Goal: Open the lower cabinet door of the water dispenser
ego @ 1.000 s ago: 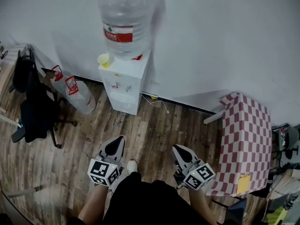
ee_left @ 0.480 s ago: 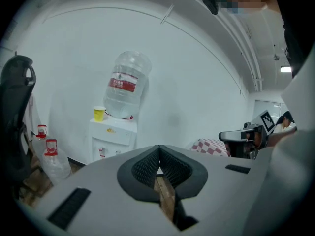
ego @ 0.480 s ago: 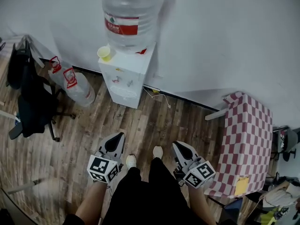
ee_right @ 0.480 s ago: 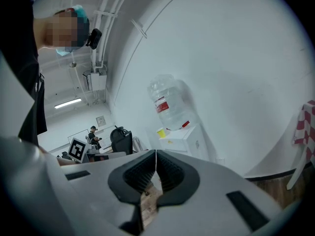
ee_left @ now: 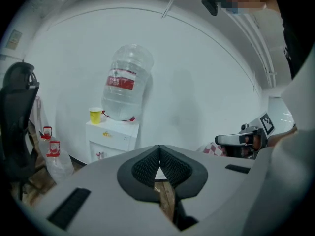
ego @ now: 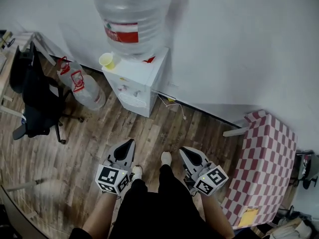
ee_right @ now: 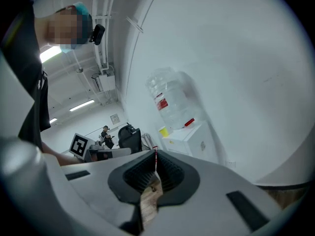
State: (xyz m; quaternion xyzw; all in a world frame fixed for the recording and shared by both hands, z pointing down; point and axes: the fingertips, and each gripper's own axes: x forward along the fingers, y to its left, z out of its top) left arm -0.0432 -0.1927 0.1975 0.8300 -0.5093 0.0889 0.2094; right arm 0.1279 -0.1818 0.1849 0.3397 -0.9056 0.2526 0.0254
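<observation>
office chair and spare bottles are seen at left. water dispenser, yellow cup on top, is stood against the wall, well apart from both tools. left gripper and right gripper are held over wood floor, jaws pressed together, nothing gripped. checkered table is seen at right.
</observation>
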